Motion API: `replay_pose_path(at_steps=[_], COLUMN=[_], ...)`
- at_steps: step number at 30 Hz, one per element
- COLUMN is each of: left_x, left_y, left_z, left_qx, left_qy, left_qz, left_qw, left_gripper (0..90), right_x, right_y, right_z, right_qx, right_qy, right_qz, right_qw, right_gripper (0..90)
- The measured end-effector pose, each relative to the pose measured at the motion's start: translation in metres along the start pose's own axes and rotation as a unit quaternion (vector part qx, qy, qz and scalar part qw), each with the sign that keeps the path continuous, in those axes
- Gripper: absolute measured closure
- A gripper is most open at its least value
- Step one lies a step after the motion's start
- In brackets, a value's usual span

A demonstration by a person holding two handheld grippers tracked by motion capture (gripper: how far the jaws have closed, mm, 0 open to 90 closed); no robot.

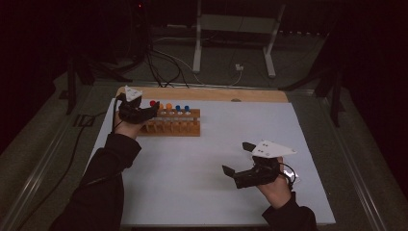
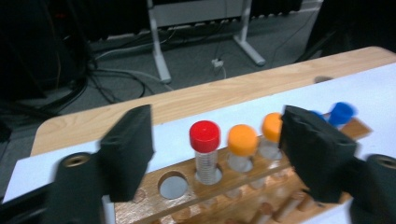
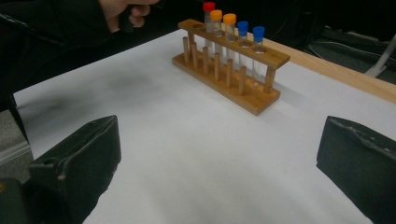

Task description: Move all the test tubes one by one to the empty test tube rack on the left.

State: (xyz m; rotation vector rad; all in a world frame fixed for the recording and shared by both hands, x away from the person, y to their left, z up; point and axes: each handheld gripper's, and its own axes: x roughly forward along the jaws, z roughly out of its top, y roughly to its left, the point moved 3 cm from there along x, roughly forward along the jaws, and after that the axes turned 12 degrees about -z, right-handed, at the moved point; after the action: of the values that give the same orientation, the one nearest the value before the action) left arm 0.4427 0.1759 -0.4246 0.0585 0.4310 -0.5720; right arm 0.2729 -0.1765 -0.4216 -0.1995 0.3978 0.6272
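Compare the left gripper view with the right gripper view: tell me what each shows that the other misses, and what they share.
Left gripper view alone: the left gripper open, its jaws standing either side of the red-capped tube, and the empty hole beside that tube seen from above.

Right gripper view alone: the right gripper open over bare white table, the rack's full length with its front pegs, and the person's left hand.

Both: the rack with red, orange and blue capped tubes.

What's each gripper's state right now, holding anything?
Left gripper: open, holding nothing; jaws stand apart either side of the red-capped tube seated in the rack.
Right gripper: open, empty, over the bare white sheet.
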Motion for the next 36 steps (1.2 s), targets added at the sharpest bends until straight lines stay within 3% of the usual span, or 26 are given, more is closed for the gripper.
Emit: replay_pose_path(at_steps=[5,7,9,12,15,22,26,30,34,35,36], left_x=[-0.014,-0.02,-0.026,-0.033,-0.039,-0.048,-0.049,-0.048,-0.047,-0.047,-0.047], left_y=[-0.013,-0.02,-0.028,-0.042,-0.054,-0.079,-0.09,-0.099,-0.107,-0.109,-0.11], left_z=[0.001,0.0,-0.001,-0.006,-0.011,-0.026,-0.036,-0.047,-0.056,-0.058,-0.059], left_qx=[0.012,0.017,0.029,0.039,0.053,0.082,0.092,0.098,0.104,0.106,0.108], left_qy=[-0.017,-0.025,-0.031,-0.036,-0.037,-0.049,-0.04,-0.028,-0.022,-0.02,-0.019], left_qz=[-0.044,-0.078,-0.109,-0.145,-0.172,-0.217,-0.241,-0.265,-0.277,-0.283,-0.283], left_qw=[0.9988,0.9965,0.9932,0.988,0.983,0.9716,0.9654,0.9589,0.9549,0.9529,0.9527], left_gripper=[12.1,4.4,2.9,1.7,1.4,0.5,0.5,0.5,0.5,0.5,0.5], right_x=[-0.006,-0.01,-0.014,-0.021,-0.029,-0.045,-0.049,-0.042,-0.028,-0.023,-0.017], right_y=[-0.008,-0.012,-0.019,-0.028,-0.044,-0.083,-0.1,-0.107,-0.108,-0.108,-0.107], right_z=[0.004,0.006,0.007,0.008,0.006,-0.007,-0.02,-0.036,-0.05,-0.053,-0.057], right_qx=[0.004,0.004,0.003,0.005,0.013,0.032,0.044,0.049,0.06,0.061,0.059], right_qy=[-0.009,-0.015,-0.019,-0.02,-0.023,-0.02,-0.005,0.022,0.048,0.055,0.066], right_qz=[-0.006,-0.01,-0.016,-0.026,-0.052,-0.109,-0.134,-0.143,-0.148,-0.148,-0.149], right_qw=[0.9999,0.9998,0.9997,0.9994,0.9983,0.9933,0.99,0.9883,0.9859,0.9856,0.9849], right_gripper=[0.0,0.0,0.0,0.0,0.0,0.0,0.0,0.0,5.3,5.6,6.0])
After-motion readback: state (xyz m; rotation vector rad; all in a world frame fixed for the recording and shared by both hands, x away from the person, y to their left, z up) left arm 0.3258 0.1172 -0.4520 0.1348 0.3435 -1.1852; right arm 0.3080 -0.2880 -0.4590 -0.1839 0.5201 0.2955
